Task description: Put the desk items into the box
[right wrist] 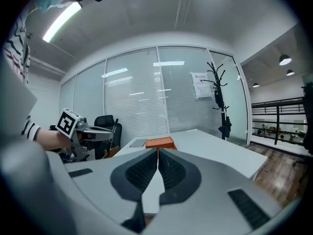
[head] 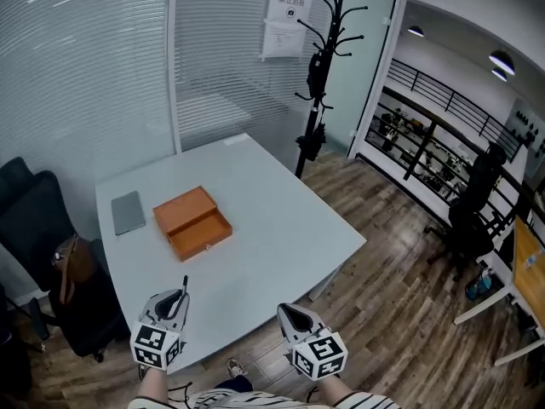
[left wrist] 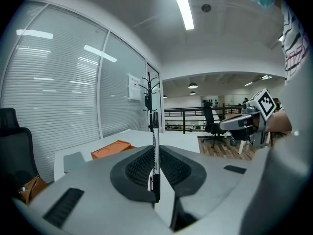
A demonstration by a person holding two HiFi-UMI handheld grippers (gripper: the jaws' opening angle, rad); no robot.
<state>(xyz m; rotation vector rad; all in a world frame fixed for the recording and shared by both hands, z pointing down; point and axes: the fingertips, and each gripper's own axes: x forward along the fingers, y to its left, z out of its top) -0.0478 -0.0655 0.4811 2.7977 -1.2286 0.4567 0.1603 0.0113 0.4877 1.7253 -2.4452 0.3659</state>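
1. The left gripper [head: 174, 303] is clamping a pen [left wrist: 154, 141] between its 2 jaws; the pen is standing upright between the ribbed pads, its dark tip sticking out past the jaw ends.
2. The right gripper [right wrist: 157, 163] is holding nothing; its 2 jaws are pressing together, with no gap showing between the pads.
3. In the head view, both grippers are hovering at the near edge of the pale table [head: 281, 220], the left one over the near corner and the right one just off the edge, above the wooden floor [head: 400, 313].
4. The orange box [head: 192, 221] is lying open on the table, well apart from both grippers, on the left half of the tabletop.
5. A grey notebook [head: 128, 212] is lying flat just beside the box, on its left, apart from it.
6. A black chair [head: 38, 220] is standing at the table's left side, and a brown bag [head: 75, 261] is resting near it.
7. Beyond the table's far corner, a black coat rack [head: 319, 66] is standing by the glass wall, where paper notices [head: 288, 20] are hanging.
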